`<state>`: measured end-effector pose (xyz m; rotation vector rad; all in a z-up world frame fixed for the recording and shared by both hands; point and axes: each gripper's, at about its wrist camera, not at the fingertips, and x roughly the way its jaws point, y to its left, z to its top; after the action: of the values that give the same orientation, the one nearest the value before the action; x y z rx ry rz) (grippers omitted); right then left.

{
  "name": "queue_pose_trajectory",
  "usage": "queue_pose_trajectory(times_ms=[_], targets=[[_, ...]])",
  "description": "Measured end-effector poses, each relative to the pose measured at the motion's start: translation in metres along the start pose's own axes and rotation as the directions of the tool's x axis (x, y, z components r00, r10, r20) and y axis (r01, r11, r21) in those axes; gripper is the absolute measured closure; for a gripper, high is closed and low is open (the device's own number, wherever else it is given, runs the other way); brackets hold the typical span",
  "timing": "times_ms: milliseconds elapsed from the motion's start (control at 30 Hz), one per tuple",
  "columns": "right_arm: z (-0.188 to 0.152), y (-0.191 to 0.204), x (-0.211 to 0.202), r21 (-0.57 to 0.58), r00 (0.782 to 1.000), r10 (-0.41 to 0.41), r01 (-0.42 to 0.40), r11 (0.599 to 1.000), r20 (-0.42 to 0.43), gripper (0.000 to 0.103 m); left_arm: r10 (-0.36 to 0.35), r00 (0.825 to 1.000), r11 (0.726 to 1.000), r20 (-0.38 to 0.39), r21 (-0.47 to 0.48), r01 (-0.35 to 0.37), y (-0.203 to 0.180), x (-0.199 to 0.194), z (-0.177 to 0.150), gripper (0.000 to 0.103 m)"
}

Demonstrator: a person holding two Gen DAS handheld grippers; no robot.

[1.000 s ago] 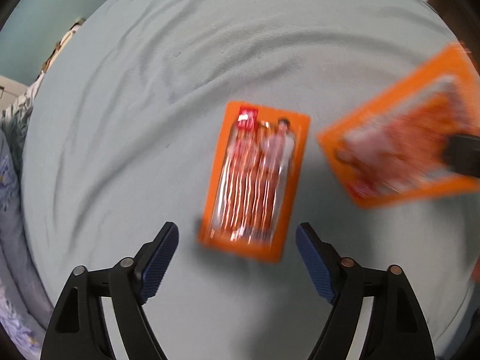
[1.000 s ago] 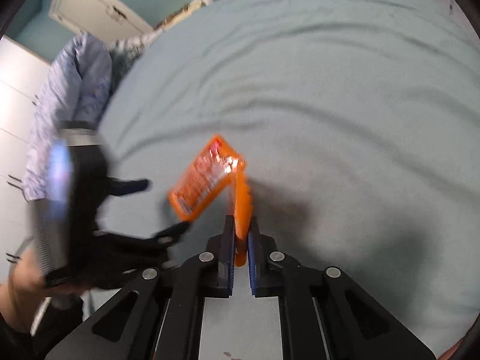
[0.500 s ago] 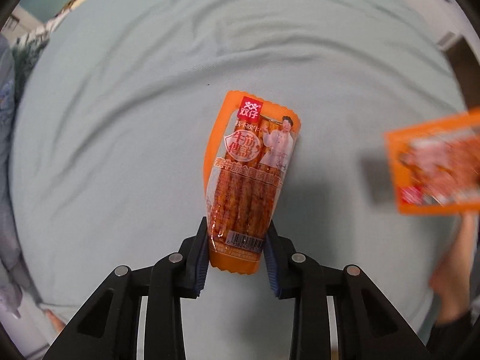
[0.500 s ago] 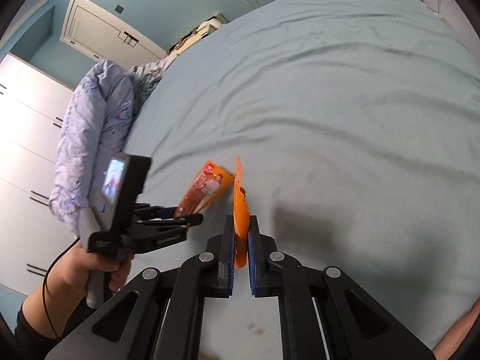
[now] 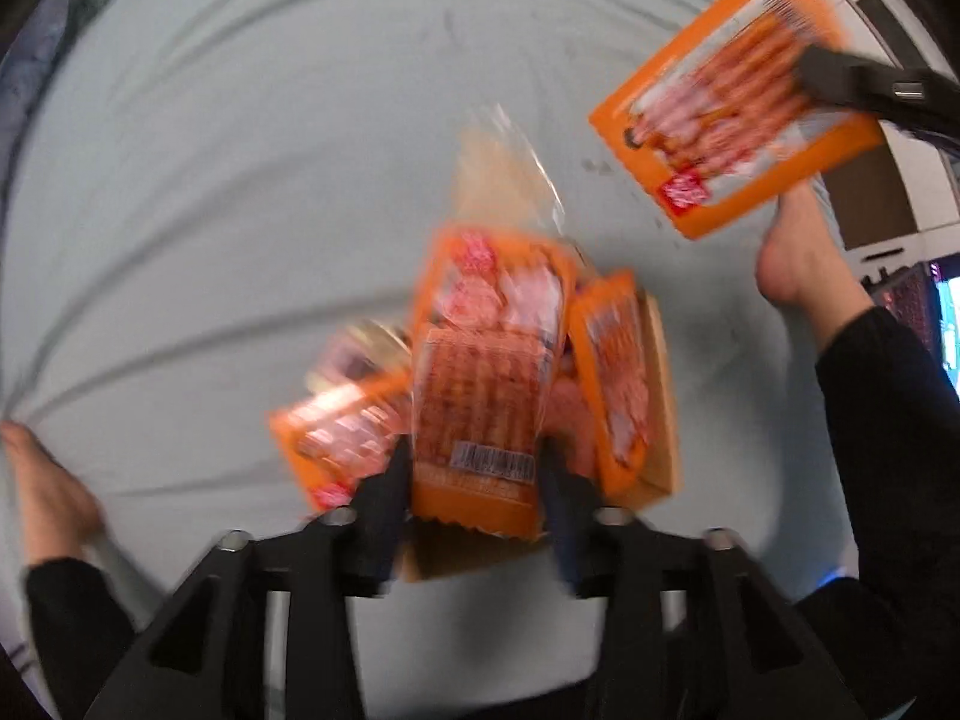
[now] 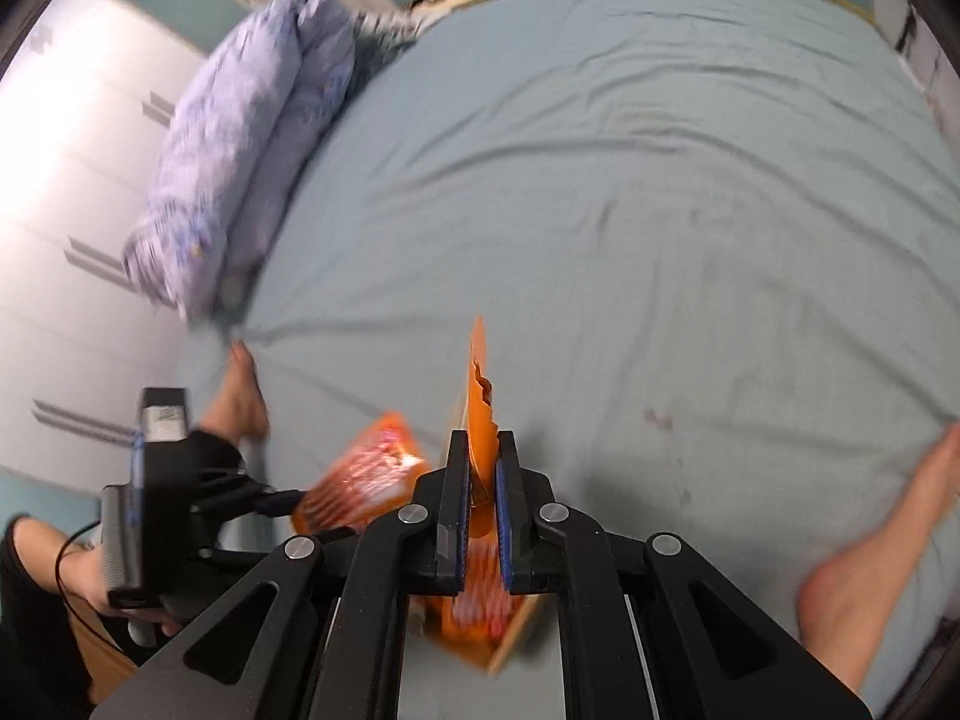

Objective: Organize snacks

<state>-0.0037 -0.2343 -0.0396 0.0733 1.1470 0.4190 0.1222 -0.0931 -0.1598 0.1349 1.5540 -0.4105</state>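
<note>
Altogether four orange snack packs (image 5: 480, 396); each tongs (image 5: 474, 486) grips one.

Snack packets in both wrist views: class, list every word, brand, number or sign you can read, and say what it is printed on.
No text can be read.
Packet in the left gripper: a barcode, digits blurred.
Packet in the right gripper: red logo patch and print, blurred.
Packets in the box: print smeared.

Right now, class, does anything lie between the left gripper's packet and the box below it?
Yes: the box already holds orange packets; one leans over its left edge. The held packet, gripped by the left gripper, must land on them.
</note>
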Motion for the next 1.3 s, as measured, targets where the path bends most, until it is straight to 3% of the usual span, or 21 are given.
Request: queue_pose_trajectory(times_ms=[67,133,200,233,300,400,500,567,667,767,800,833,933,1033,1133,1233,1300], targets=[[-0.008,0.018,-0.008,-0.021,1.000,-0.023,0.023,1.000,-0.009,0.098,0.017,1.000,1.000,0.005,0.018,-0.017,-0.008,0.013,0.012,0.040],[-0.015,0.034,-0.015,-0.044,0.998,-0.052,0.051,0.998,-0.020,0.098,0.083,0.996,0.996,-0.012,0.041,-0.082,-0.010,0.012,0.006,0.040],[-0.020,0.050,-0.018,-0.062,0.998,-0.057,0.055,0.997,-0.027,0.098,0.097,0.995,0.994,0.001,0.052,-0.097,-0.011,-0.005,0.000,0.039],[-0.021,0.056,-0.018,-0.068,0.998,-0.056,0.054,0.996,-0.029,0.098,0.093,0.995,0.994,0.021,0.051,-0.094,-0.010,-0.014,-0.002,0.037],[-0.026,0.067,-0.017,-0.094,0.998,-0.046,0.042,0.995,-0.042,0.098,0.094,0.992,0.995,0.080,0.036,-0.097,-0.003,-0.040,-0.007,0.021],[-0.031,0.075,-0.004,-0.143,0.995,-0.037,0.023,0.989,-0.095,0.098,0.135,0.971,0.991,0.196,-0.024,-0.133,0.014,-0.070,-0.013,0.003],[-0.027,0.078,0.022,-0.193,0.983,-0.051,0.016,0.981,-0.178,0.098,0.162,0.962,0.985,0.220,-0.089,-0.145,0.040,-0.075,-0.022,0.000],[-0.021,0.078,0.048,-0.228,0.968,-0.092,0.038,0.973,-0.234,0.098,0.158,0.967,0.982,0.200,-0.130,-0.134,0.054,-0.071,-0.016,0.000],[-0.009,0.066,0.071,-0.244,0.951,-0.205,0.147,0.959,-0.233,0.086,0.136,0.972,0.981,0.192,-0.165,-0.105,0.065,-0.063,-0.021,0.000],[0.009,0.045,0.074,-0.147,0.947,-0.214,0.182,0.972,-0.240,0.056,0.144,0.964,0.981,0.225,-0.162,-0.109,0.061,-0.062,-0.031,0.000],[0.017,0.039,0.068,-0.115,0.955,-0.202,0.181,0.977,-0.215,0.040,0.152,0.958,0.982,0.244,-0.148,-0.118,0.061,-0.062,-0.026,0.000],[0.025,0.034,0.062,-0.094,0.962,-0.202,0.188,0.978,-0.184,0.033,0.167,0.950,0.983,0.263,-0.123,-0.138,0.061,-0.065,-0.027,0.000],[0.039,0.025,0.048,-0.065,0.966,-0.215,0.207,0.976,-0.144,0.033,0.237,0.922,0.972,0.307,-0.063,-0.229,0.060,-0.070,-0.030,0.000],[0.052,0.013,0.043,-0.062,0.935,-0.310,0.303,0.951,-0.171,0.033,0.312,0.882,0.948,0.354,-0.056,-0.313,0.062,-0.072,-0.033,0.000],[0.059,0.015,0.038,-0.088,0.908,-0.408,0.400,0.912,-0.099,0.033,0.398,0.831,0.913,0.388,-0.079,-0.400,0.065,-0.075,-0.036,0.000],[0.060,0.016,0.037,-0.104,0.886,-0.458,0.449,0.887,-0.078,0.033,0.392,0.827,0.914,0.403,-0.068,-0.401,0.066,-0.079,-0.036,0.000],[0.058,0.021,0.037,-0.122,0.900,-0.430,0.420,0.899,-0.071,0.033,0.364,0.825,0.923,0.432,-0.046,-0.383,0.064,-0.085,-0.037,0.000]])
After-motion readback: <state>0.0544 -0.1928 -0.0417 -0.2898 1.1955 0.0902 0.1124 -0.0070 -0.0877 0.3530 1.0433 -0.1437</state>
